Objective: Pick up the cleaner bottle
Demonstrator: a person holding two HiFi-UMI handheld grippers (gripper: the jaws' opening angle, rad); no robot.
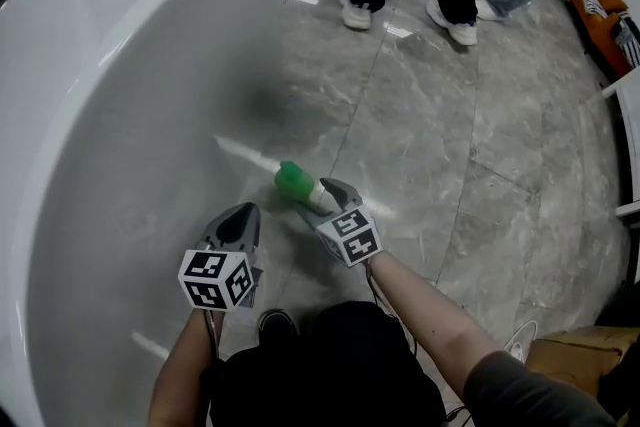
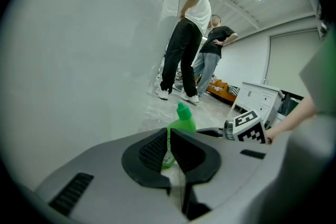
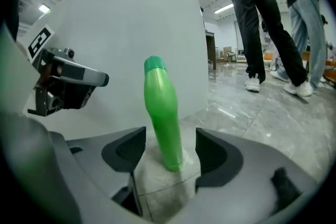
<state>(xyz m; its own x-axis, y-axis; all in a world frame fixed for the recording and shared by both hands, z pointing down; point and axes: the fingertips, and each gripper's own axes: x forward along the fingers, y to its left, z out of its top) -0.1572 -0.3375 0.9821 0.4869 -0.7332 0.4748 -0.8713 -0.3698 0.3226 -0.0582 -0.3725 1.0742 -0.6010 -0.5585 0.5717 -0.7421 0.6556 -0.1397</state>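
Between the wide-open jaws of the right claw [image 3: 170, 152] stands the green cleaner bottle [image 3: 161, 107], touching neither side. A bump or a crooked squeeze could tip the tall bottle over. Beside it, the left claw [image 2: 169, 153] is closed, holding nothing.

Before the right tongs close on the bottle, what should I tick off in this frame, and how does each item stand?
1. The cleaner bottle stands on the floor: ok.
2. It sits between the right tongs: ok, it is in the gap.
3. The right tongs are open wider than the bottle: ok, floor shows on both sides and the pads do not touch it.
4. The left tongs are out of the way: ok, they are together, empty and off to the side nearer the bathtub.
5. The cap is screwed tight: cannot tell.
6. The bottle is gripped: not ok, not yet.
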